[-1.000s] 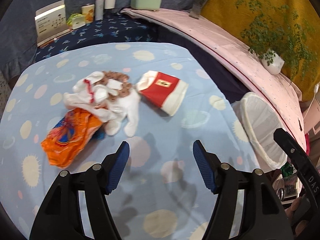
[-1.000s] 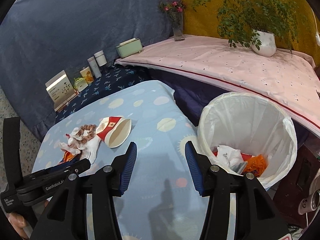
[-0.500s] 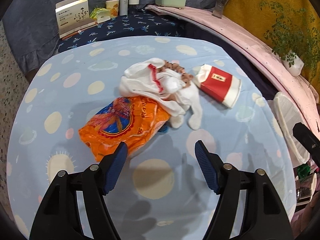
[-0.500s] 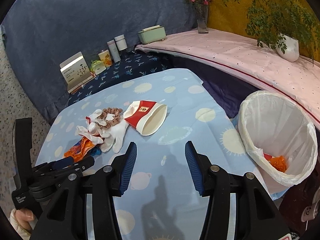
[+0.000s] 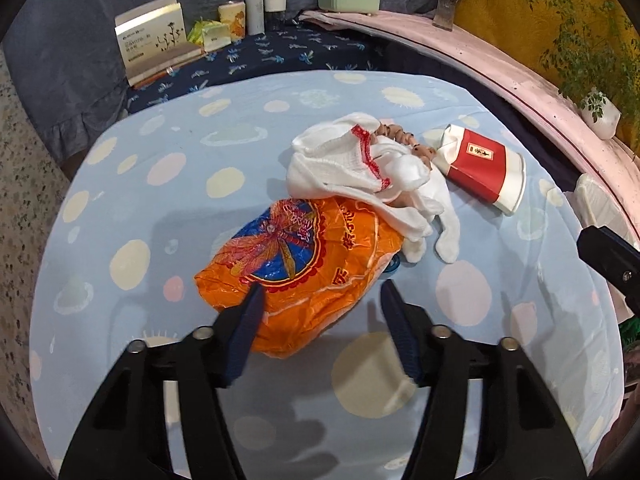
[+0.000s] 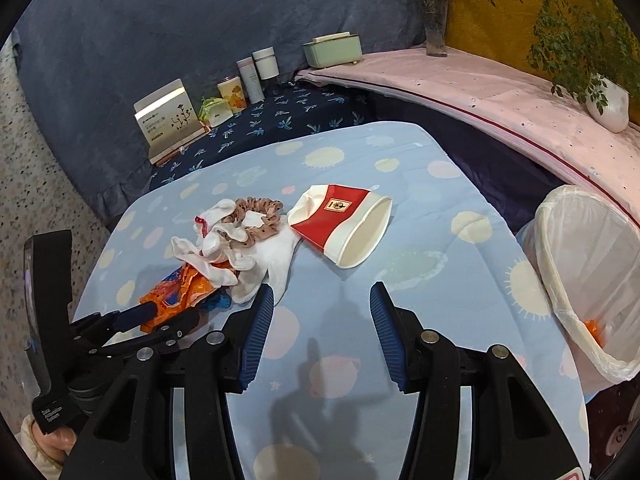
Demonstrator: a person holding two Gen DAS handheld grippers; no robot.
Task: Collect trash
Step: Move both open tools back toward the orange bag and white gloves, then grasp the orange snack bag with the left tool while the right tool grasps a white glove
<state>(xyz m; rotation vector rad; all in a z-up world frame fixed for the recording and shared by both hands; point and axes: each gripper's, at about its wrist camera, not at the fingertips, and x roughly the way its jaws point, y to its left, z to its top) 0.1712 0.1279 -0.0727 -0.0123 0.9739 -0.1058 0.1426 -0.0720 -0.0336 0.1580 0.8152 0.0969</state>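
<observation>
An orange snack bag (image 5: 304, 264) lies on the blue spotted tablecloth (image 5: 160, 208), partly under crumpled white gloves (image 5: 360, 176) and a brown scrunchie (image 6: 256, 216). My left gripper (image 5: 320, 300) straddles the bag's near end and its jaws are closing. The left pad touches the bag; the right pad stands just off its edge. A red and white paper cup (image 6: 340, 224) lies on its side to the right of the gloves. My right gripper (image 6: 322, 304) hangs open over bare cloth in front of the cup. The white-lined trash bin (image 6: 584, 272) stands off the table's right edge, with orange trash inside.
At the back, on dark blue cloth, stand a card box (image 6: 168, 120), tins, two bottles (image 6: 256, 72) and a green box (image 6: 332, 50). A pink-covered ledge (image 6: 500, 96) carries a flower vase (image 6: 436, 28) and a potted plant (image 6: 604, 100). A hand (image 6: 44, 440) holds the left gripper.
Both grippers moved left and down over the table toward the trash pile. The left jaws came around the orange bag and narrowed. The bin slid to the right edge of the right wrist view.
</observation>
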